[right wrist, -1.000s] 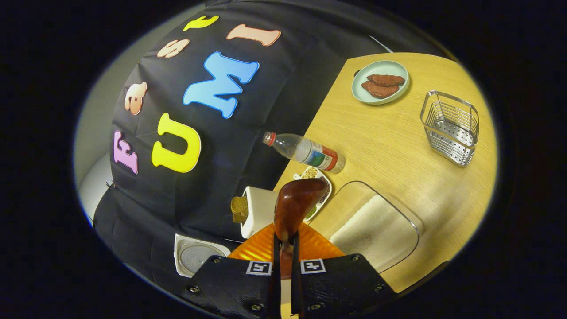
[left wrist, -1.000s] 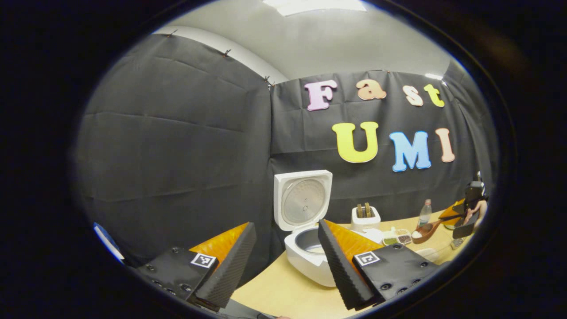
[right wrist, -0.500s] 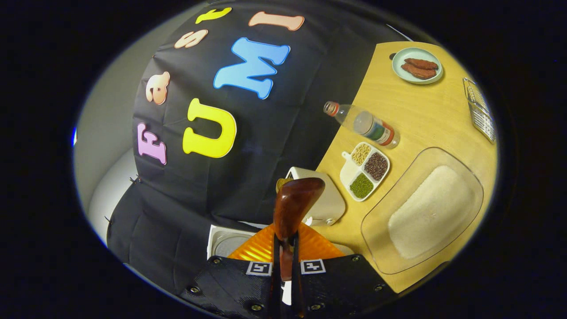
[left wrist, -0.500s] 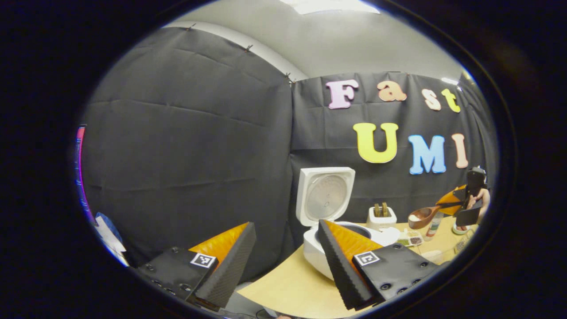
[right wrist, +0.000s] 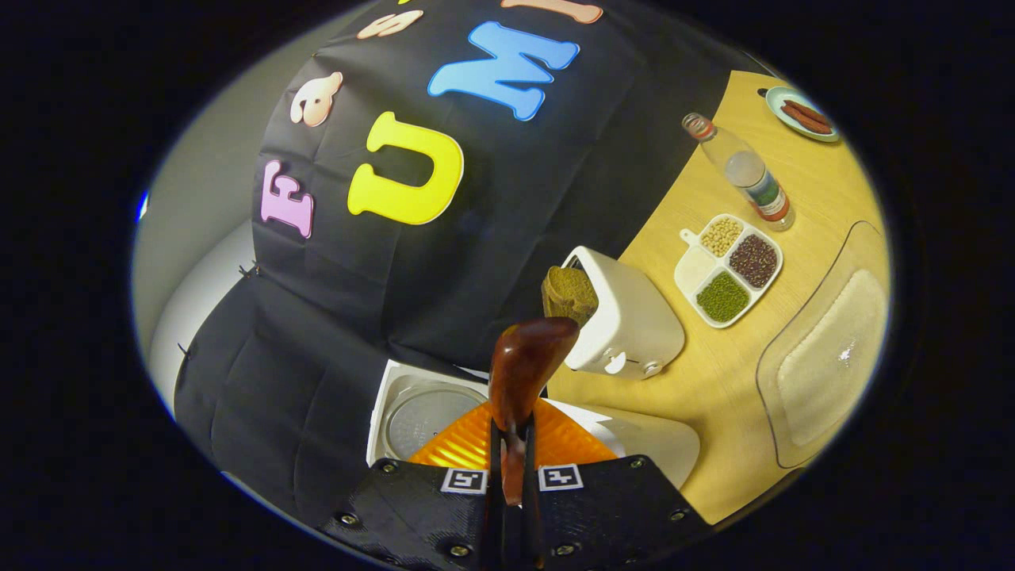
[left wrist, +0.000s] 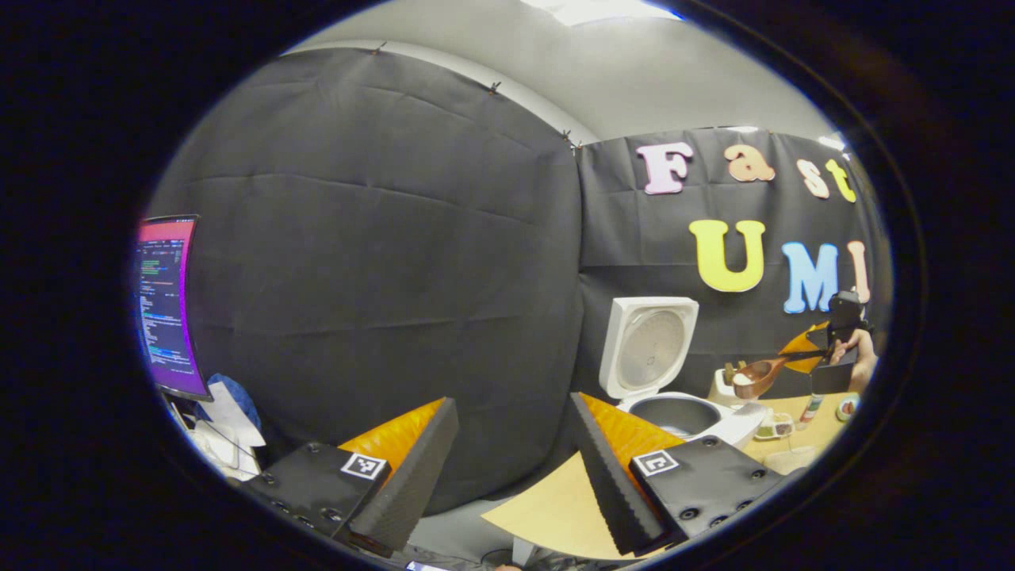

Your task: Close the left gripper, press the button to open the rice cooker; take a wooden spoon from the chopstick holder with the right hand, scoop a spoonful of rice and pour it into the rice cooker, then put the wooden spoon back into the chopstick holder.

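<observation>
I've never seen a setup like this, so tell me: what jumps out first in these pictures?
The white rice cooker stands at the table's back edge with its lid up. Just right of it, the right gripper holds a wooden spoon with white rice in its bowl, near the pot. The left gripper hangs open in the foreground, holding nothing.

The rice cooker (left wrist: 682,412) stands with its lid (left wrist: 649,347) upright at the back, so the pot mouth is free from above and from the front. The chopstick holder (right wrist: 626,321) stands just beside it, the divided dish (right wrist: 729,270) and clear tray (right wrist: 825,357) further along the counter (right wrist: 714,381). Bare counter lies before the left tongs (left wrist: 514,468), whose fingers stand wide apart
</observation>
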The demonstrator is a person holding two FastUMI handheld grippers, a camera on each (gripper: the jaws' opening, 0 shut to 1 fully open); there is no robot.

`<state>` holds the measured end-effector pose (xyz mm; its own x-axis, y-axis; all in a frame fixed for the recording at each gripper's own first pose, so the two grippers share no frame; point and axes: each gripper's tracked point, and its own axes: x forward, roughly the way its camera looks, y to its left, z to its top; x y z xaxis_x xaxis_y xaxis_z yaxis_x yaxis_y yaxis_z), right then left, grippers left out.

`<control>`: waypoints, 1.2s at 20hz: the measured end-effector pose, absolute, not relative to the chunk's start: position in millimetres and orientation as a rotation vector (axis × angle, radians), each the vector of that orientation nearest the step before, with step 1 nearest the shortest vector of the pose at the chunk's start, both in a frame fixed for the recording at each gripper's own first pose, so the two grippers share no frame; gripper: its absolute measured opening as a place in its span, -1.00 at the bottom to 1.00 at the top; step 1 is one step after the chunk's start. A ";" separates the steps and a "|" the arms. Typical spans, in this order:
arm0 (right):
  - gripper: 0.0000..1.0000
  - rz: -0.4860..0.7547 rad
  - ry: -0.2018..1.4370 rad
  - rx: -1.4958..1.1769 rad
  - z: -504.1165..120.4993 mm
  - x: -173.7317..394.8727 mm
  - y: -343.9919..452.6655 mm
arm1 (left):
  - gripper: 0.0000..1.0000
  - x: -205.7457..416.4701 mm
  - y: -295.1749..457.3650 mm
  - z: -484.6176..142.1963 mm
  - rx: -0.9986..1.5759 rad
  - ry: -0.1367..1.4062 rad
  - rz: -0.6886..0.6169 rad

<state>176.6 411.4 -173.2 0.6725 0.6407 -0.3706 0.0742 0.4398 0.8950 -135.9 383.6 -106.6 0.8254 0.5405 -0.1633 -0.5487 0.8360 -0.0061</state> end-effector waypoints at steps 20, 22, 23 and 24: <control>-0.82 0.612 0.699 0.289 -231.8 171.0 542.6 | 0.94 -209.6 421.2 -136.5 -0.101 0.219 0.756; -0.82 0.650 0.633 0.136 -230.2 168.3 547.8 | 0.94 -209.9 421.1 -135.1 -0.100 0.217 0.756; -0.82 0.670 0.602 0.072 -225.1 165.4 551.3 | 0.92 -209.0 421.1 -135.3 -0.099 0.216 0.753; -0.82 0.695 0.574 0.021 -218.3 161.2 555.2 | 0.90 -208.2 421.0 -136.3 -0.098 0.215 0.751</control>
